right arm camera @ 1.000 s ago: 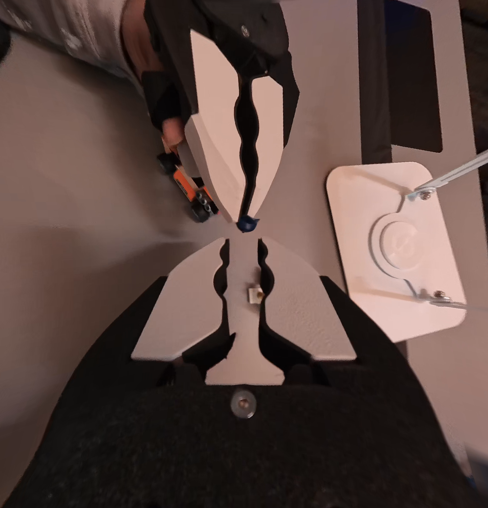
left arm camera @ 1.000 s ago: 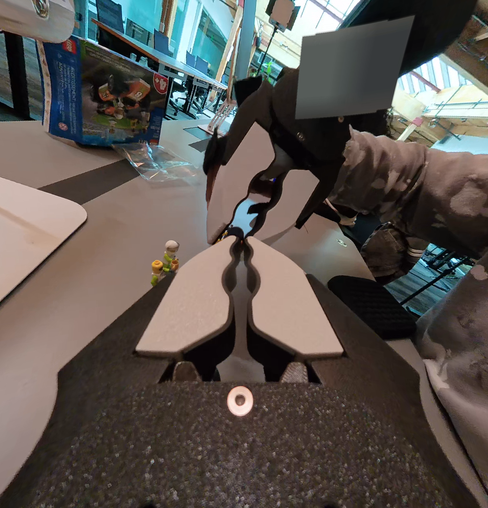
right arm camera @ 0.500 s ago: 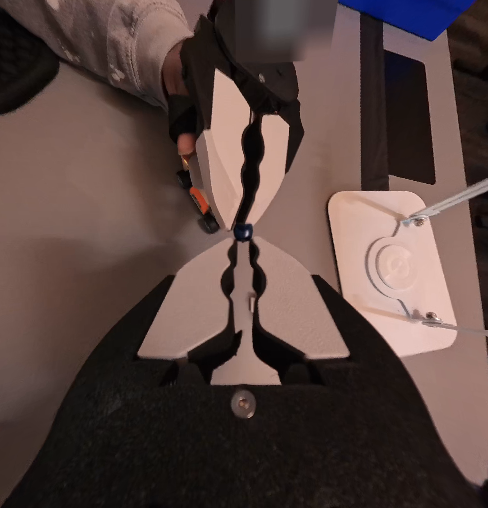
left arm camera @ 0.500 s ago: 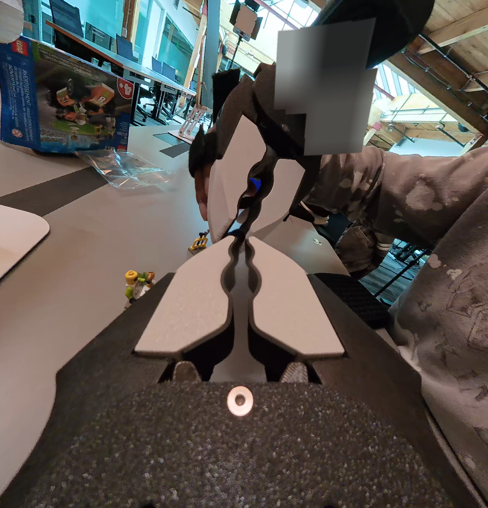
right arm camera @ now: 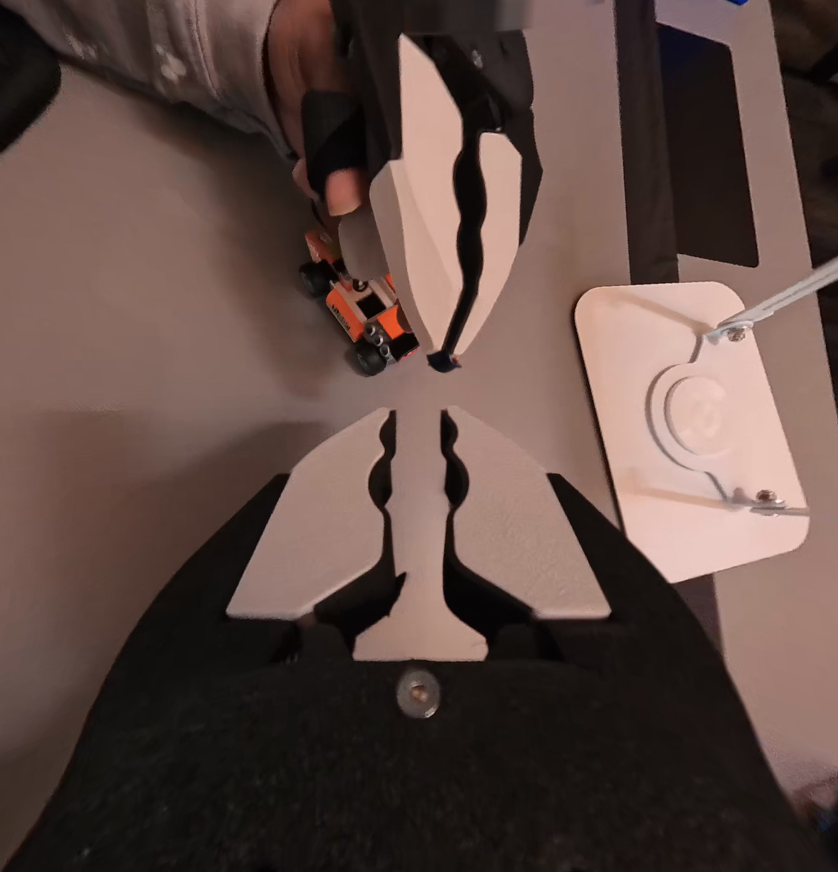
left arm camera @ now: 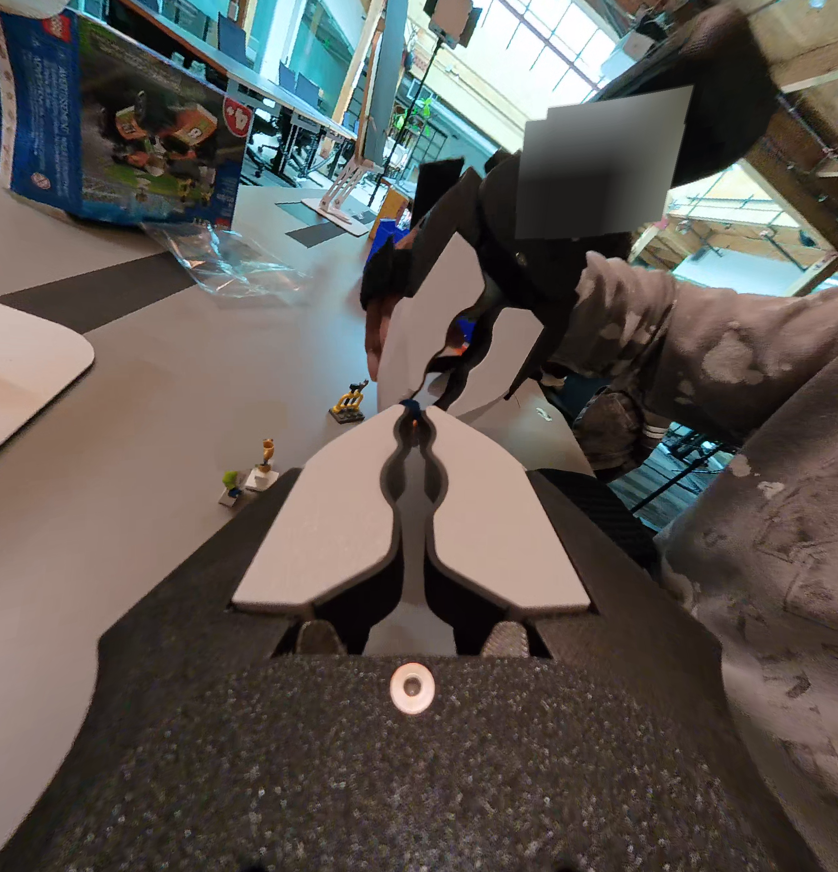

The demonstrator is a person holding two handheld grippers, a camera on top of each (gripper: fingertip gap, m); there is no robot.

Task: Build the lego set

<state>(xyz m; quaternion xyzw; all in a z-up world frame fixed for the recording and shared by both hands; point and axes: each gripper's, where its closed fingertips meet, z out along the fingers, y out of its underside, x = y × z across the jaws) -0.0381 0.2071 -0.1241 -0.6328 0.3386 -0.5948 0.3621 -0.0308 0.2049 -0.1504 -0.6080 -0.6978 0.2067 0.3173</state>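
My left gripper is shut on a small dark blue lego piece, pinched at the very fingertips above the grey table. The right wrist view shows the same from above: the left gripper holds the blue piece just right of an orange, white and black lego car on the table. My right gripper is open and empty, a short way back from the blue piece and facing it. It also shows in the left wrist view, opposite the left fingertips.
A lego box and a clear plastic bag lie at the table's far left. A white tray is at the left. A small yellow barrier build and small figure parts stand near. A white stand base lies at the right. The grippers are tip to tip, or close to it.
Half a second ago my right gripper's fingers had narrowed onto the blue piece. Now they have opened and drawn back. The blue piece stays in the left gripper.
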